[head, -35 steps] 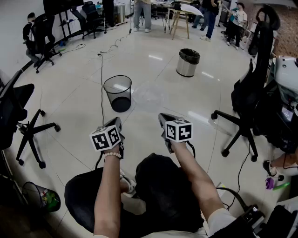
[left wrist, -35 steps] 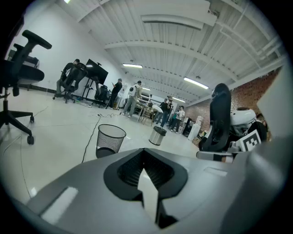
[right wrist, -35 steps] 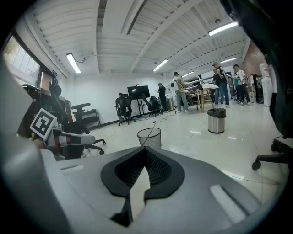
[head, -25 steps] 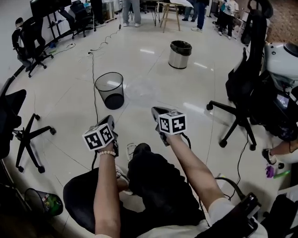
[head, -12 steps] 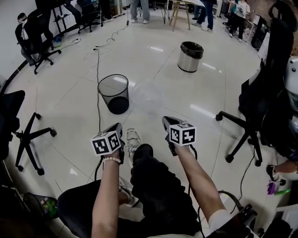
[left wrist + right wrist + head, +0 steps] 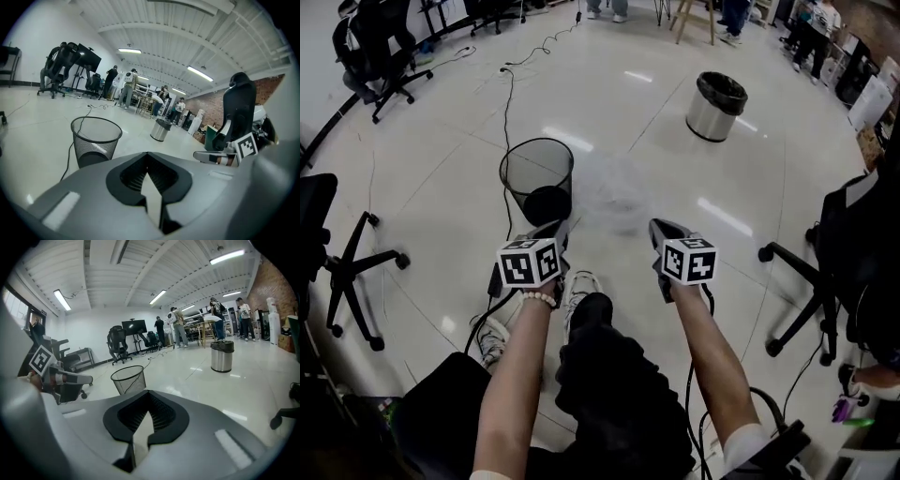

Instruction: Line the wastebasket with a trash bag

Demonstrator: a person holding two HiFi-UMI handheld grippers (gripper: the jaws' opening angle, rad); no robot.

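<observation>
With fingers of left gripper (image 6: 551, 230) and right gripper (image 6: 660, 230) closed and empty, the black wire-mesh wastebasket (image 6: 536, 173) stands just beyond the left, a seemingly clear plastic bag (image 6: 611, 195) at its right.

A clear trash bag (image 6: 609, 192) lies just beside the black mesh wastebasket (image 6: 536, 178).

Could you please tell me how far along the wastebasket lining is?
Nothing is done yet: the mesh wastebasket stands bare. The clear bag lies crumpled on the floor beside it. The left hand-held gripper and right hand-held gripper are shut and empty. Picking up, opening and fitting the bag remain.
</observation>
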